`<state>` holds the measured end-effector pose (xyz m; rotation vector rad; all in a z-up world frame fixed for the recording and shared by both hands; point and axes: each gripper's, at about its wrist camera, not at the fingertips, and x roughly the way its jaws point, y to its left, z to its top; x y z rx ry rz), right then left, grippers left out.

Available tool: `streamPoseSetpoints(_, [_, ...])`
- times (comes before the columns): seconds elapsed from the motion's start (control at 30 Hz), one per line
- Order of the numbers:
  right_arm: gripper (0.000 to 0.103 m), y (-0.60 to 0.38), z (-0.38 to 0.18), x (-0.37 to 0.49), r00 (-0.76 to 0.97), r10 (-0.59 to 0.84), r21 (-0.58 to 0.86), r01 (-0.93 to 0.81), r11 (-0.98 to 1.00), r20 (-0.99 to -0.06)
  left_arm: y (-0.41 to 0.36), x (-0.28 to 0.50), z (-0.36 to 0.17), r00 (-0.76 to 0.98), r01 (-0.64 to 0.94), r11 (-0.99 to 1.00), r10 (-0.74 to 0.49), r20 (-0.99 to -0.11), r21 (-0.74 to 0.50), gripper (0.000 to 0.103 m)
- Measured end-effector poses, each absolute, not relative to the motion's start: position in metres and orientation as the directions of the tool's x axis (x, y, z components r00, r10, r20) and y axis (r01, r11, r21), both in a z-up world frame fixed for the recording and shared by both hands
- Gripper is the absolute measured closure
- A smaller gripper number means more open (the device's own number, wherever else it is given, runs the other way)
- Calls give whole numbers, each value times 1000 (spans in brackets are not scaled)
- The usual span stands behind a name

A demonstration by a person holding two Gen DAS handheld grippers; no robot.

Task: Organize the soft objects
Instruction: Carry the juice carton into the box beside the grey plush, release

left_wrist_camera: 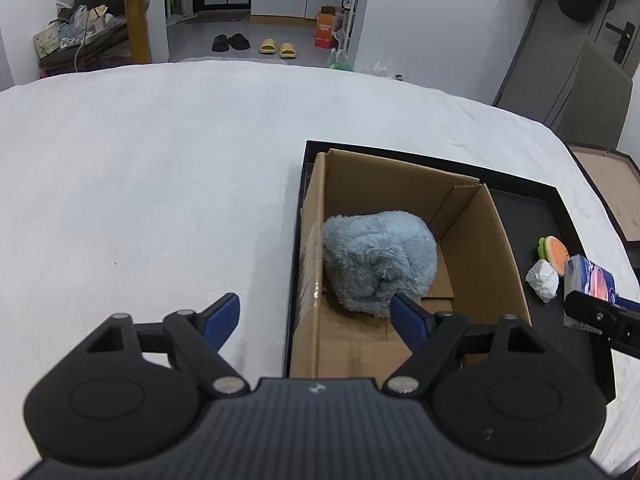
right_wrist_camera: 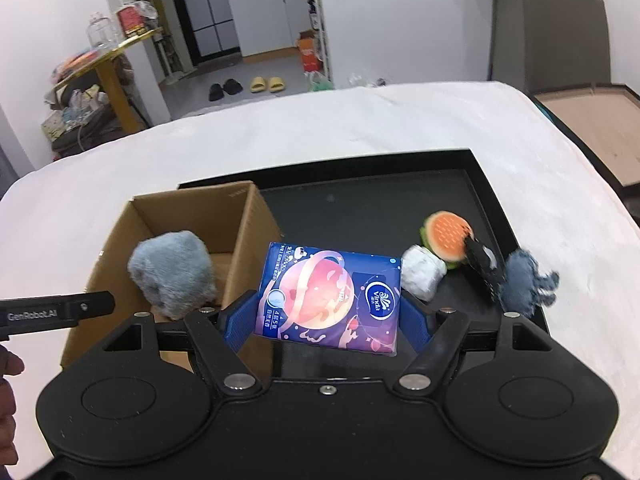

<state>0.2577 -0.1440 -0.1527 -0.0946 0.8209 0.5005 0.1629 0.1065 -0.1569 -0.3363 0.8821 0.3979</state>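
Presently a tissue pack [right_wrist_camera: 328, 298] is clamped in the right gripper [right_wrist_camera: 326, 320] at lower centre, seemingly lifted, to be carried into the box [right_wrist_camera: 248, 236]; the left gripper [left_wrist_camera: 316, 314] is held wide open, empty.

My matte-black left tongs [left_wrist_camera: 316, 312] and right tongs [right_wrist_camera: 328, 316] — blue pads, silver pivot screws, ribbed housings — "GenRobot.AI" lettering.

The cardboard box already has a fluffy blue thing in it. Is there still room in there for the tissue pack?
Yes. The fluffy blue toy fills the left side of the cardboard box; bare floor lies between it and the right wall. The black tray is open behind the tissue pack, but crowded at its right by the burger toy, white wad and a grey-blue toy.
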Motion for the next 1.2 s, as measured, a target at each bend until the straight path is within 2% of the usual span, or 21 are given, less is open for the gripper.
streamPoseSetpoints(0.17, [31, -132, -147, 251, 578, 412, 103, -491, 865, -705, 110, 159, -160, 576, -466, 873, 176, -798, -144, 35])
streamPoseSetpoints(0.37, [31, -118, -143, 244, 586, 437, 92, -524, 847, -683, 114, 158, -167, 575, -465, 868, 144, -805, -176, 54])
streamPoseSetpoints(0.47, [31, -110, -141, 242, 587, 453, 93, -539, 837, -671, 116, 158, -171, 571, -462, 868, 134, -810, -182, 67])
streamPoseSetpoints(0.53, [31, -105, -140, 242, 587, 462, 89, -552, 829, -665, 118, 156, -172, 572, -460, 869, 133, -810, -183, 81])
streamPoseSetpoints(0.63, [31, -95, -139, 241, 583, 473, 84, -569, 818, -660, 120, 154, -174, 577, -452, 872, 123, -808, -190, 89])
streamPoseSetpoints(0.77, [31, -83, -137, 239, 575, 493, 82, -593, 801, -653, 119, 153, -174, 585, -438, 878, 115, -802, -194, 92])
streamPoseSetpoints(1.2, [31, -45, -135, 245, 537, 539, 52, -676, 735, -648, 128, 152, -174, 586, -446, 861, 75, -807, -244, 91])
